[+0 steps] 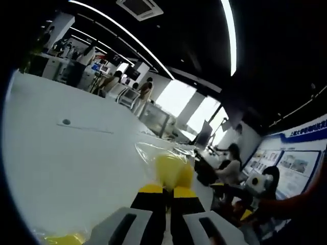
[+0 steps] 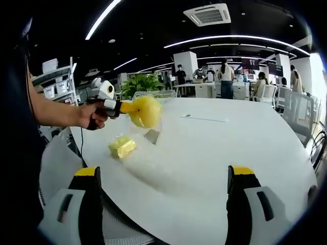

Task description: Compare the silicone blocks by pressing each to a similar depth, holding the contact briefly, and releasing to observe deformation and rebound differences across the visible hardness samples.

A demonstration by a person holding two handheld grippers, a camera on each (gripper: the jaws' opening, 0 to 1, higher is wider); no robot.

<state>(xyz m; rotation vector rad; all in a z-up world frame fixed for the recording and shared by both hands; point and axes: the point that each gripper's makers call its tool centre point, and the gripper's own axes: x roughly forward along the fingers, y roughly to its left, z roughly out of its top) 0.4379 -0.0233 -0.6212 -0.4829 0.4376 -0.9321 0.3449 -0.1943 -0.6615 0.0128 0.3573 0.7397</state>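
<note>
Left gripper squeezing a bagged yellow silicone block in mid-air while the right gripper waits wide open over the table.

In the right gripper view, from the left: a hand (image 2: pixel 91 115) carries the left gripper (image 2: pixel 122 107), its jaws nearly closed on a yellow silicone block (image 2: pixel 145 111) wrapped in a clear plastic bag (image 2: pixel 153 127), lifted above the white table (image 2: pixel 219 148); a second yellow silicone block (image 2: pixel 121 147) lies on the table just below it, untouched. The right gripper (image 2: pixel 164 179) has its jaws spread far apart and holds nothing. In the left gripper view the pinched block bulges just past the yellow jaw tips. To do this press well, I would hold the squeeze steady, ease off slowly to watch the rebound, then match the same depth on the other block.
</note>
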